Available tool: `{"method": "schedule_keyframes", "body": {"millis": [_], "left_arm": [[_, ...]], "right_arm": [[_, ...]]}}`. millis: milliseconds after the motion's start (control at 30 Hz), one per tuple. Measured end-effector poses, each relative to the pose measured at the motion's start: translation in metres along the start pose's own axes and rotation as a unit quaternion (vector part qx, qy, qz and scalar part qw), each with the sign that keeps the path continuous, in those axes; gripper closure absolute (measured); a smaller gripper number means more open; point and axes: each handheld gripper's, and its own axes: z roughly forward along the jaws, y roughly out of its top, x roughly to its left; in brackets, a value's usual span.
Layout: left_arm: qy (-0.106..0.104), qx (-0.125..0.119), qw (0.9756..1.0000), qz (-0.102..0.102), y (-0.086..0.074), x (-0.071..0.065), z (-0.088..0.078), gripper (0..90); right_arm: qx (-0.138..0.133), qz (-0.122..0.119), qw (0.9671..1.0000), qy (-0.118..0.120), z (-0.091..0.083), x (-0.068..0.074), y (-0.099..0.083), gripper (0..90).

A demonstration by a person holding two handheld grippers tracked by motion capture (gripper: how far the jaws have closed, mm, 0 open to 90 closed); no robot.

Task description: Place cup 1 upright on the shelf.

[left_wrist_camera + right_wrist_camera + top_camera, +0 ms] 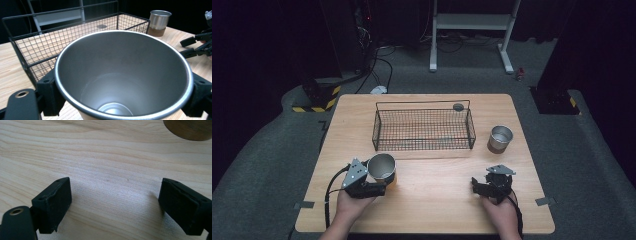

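The cup (pixel 120 82) in the left hand-held gripper (pixel 371 184) is brushed metal, its inside a dull satin grey and its rolled rim brighter, with a brown, cork-like band round the base. The second cup (pixel 500 138) has the same steel sheen and a matt brown base. The worktop (pixel 105 157) is pale wood with fine grain and a smooth, low-gloss finish. The basket (pixel 424 129) is thin dark wire mesh, matt. The right hand-held gripper (pixel 115 205) has matt black jaws, slightly rough, like plastic. The floor (pixel 592 165) looks like grey carpet.
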Motion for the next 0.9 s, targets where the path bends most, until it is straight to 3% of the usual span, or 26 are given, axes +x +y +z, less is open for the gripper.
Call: {"method": "schedule_keyframes", "body": {"millis": [900], "left_arm": [[0.008, -0.014, 0.9998, -0.007, 0.023, 0.002, 0.018, 13.7]], "right_arm": [[-0.002, -0.007, 1.0000, 0.003, 0.001, -0.001, 0.000, 11.3]]}}
